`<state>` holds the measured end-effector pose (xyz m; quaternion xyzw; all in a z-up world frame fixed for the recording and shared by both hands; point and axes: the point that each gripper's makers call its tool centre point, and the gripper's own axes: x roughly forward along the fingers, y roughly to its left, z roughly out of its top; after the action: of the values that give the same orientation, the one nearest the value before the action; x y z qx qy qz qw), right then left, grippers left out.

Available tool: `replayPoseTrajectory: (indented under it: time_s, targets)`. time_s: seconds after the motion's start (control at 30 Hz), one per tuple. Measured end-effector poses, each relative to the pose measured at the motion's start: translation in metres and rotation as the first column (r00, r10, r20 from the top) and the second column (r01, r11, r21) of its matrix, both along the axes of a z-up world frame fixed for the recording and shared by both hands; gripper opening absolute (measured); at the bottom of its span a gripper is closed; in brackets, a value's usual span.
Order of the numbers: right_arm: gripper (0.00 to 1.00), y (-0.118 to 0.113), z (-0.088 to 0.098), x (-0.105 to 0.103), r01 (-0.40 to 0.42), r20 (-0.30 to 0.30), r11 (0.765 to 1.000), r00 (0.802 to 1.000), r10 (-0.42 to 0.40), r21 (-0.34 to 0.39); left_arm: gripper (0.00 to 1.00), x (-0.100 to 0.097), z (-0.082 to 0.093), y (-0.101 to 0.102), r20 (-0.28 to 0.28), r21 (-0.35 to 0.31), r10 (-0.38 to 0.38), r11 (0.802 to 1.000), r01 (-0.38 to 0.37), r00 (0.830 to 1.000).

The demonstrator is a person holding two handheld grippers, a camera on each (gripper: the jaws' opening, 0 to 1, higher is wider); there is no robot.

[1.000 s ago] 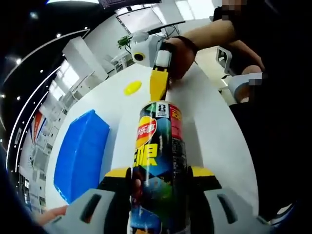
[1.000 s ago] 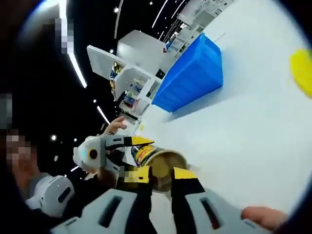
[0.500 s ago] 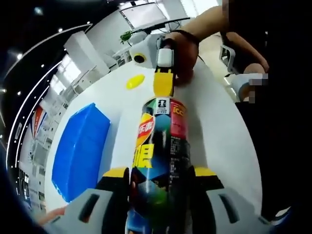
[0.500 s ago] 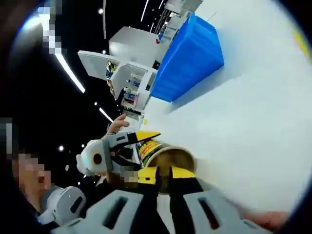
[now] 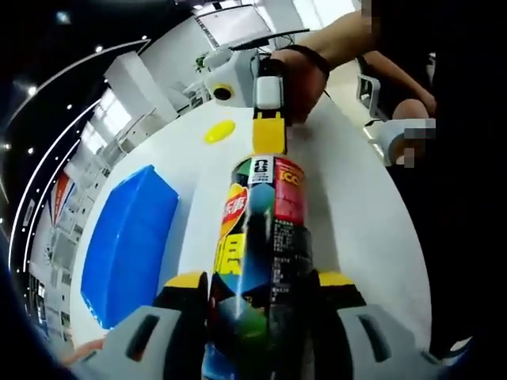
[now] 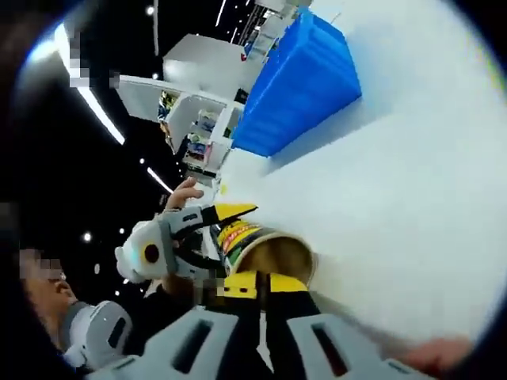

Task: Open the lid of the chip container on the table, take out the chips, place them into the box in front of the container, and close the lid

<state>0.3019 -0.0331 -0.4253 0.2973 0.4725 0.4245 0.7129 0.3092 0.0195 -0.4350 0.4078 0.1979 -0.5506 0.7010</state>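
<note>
Chip can clamped by one gripper, the other at its open mouth.

Left gripper view: the left gripper [image 5: 261,289] has its jaws clamped on the chip can [image 5: 265,237], held over the white counter [image 5: 348,214]; a blue box [image 5: 127,245] lies beside it, a yellow lid [image 5: 219,131] beyond. Right gripper view: the right gripper [image 6: 257,283] sits at the can's open rim, jaws nearly together, perhaps pinching something, I cannot tell.

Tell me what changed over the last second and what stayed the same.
The right gripper closed in on the open mouth of the chip can; its jaws now sit at the rim, looking nearly shut. Nothing was taken out. The left gripper stays clamped on the can; the blue box, yellow lid and white table lie as before.
</note>
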Motion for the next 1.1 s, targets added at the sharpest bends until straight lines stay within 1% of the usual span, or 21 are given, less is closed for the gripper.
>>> replayPoseTrajectory:
  time_s: [0.03, 0.13, 0.2, 0.27, 0.3, 0.37, 0.47, 0.67, 0.77, 0.83, 0.87, 0.9, 0.93, 0.97, 1.03, 1.1]
  targets:
    - [0.00, -0.002, 0.001, -0.001, -0.004, 0.019, 0.999, 1.000, 0.005, -0.049, 0.53, 0.000, 0.000, 0.000, 0.002, -0.001, -0.001, 1.000, 0.001, 1.000]
    - [0.00, -0.005, 0.002, -0.001, 0.002, 0.092, 0.993, 0.996, 0.009, -0.122, 0.52, -0.001, 0.000, 0.000, 0.010, -0.008, -0.008, 1.000, 0.009, 1.000]
    - [0.00, -0.008, 0.003, -0.002, 0.011, 0.116, 0.988, 0.993, 0.006, -0.152, 0.52, -0.002, 0.001, -0.001, 0.017, -0.017, -0.018, 1.000, 0.019, 1.000]
    - [0.00, -0.012, 0.003, -0.003, 0.015, 0.120, 0.985, 0.993, 0.006, -0.172, 0.52, -0.002, 0.001, -0.001, 0.022, -0.021, -0.021, 1.000, 0.021, 1.000]
    - [0.00, -0.012, 0.003, -0.003, 0.016, 0.134, 0.984, 0.991, 0.008, -0.179, 0.52, -0.002, 0.001, -0.002, 0.024, -0.025, -0.025, 0.999, 0.026, 0.999]
    - [0.00, -0.012, 0.003, -0.003, 0.023, 0.139, 0.982, 0.990, 0.003, -0.188, 0.52, -0.003, 0.001, -0.003, 0.029, -0.026, -0.027, 0.999, 0.028, 0.999]
    - [0.00, -0.013, 0.003, -0.004, 0.022, 0.165, 0.974, 0.986, 0.016, -0.227, 0.52, -0.004, 0.001, -0.004, 0.030, -0.026, -0.031, 0.999, 0.032, 0.999]
    - [0.00, -0.016, 0.003, -0.004, 0.018, 0.198, 0.958, 0.979, 0.040, -0.285, 0.52, -0.006, 0.001, -0.004, 0.034, -0.029, -0.032, 0.999, 0.033, 0.999]
    - [0.00, -0.018, 0.003, -0.003, 0.012, 0.199, 0.955, 0.979, 0.050, -0.298, 0.52, -0.006, 0.002, -0.004, 0.040, -0.034, -0.033, 0.999, 0.035, 0.999]
    - [0.00, -0.025, 0.002, 0.000, 0.019, 0.191, 0.948, 0.981, 0.044, -0.317, 0.52, -0.006, 0.002, -0.004, 0.041, -0.038, -0.030, 0.999, 0.031, 0.999]
    - [0.00, -0.031, 0.003, 0.003, 0.031, 0.200, 0.944, 0.979, 0.038, -0.329, 0.52, -0.004, 0.002, -0.001, 0.040, -0.034, -0.013, 0.999, 0.015, 0.999]
    - [0.00, -0.040, 0.003, 0.008, 0.061, 0.214, 0.941, 0.977, 0.012, -0.332, 0.52, -0.003, 0.001, 0.001, 0.038, -0.031, 0.000, 1.000, 0.001, 0.999]
    - [0.00, -0.043, 0.001, 0.008, 0.065, 0.194, 0.943, 0.981, 0.000, -0.327, 0.52, -0.002, 0.002, 0.002, 0.037, -0.033, 0.002, 0.999, -0.001, 0.999]
    - [0.00, -0.044, 0.002, 0.008, 0.072, 0.161, 0.952, 0.987, -0.024, -0.298, 0.52, -0.002, 0.002, 0.001, 0.036, -0.036, -0.002, 0.999, 0.003, 0.999]
    - [0.00, -0.046, 0.001, 0.008, 0.064, 0.179, 0.949, 0.984, -0.009, -0.309, 0.52, -0.002, 0.001, 0.002, 0.034, -0.034, -0.002, 0.999, 0.003, 0.999]
    - [0.00, -0.050, 0.002, 0.008, 0.070, 0.196, 0.940, 0.981, -0.004, -0.333, 0.52, -0.002, 0.001, 0.002, 0.032, -0.032, -0.001, 0.999, 0.002, 0.999]
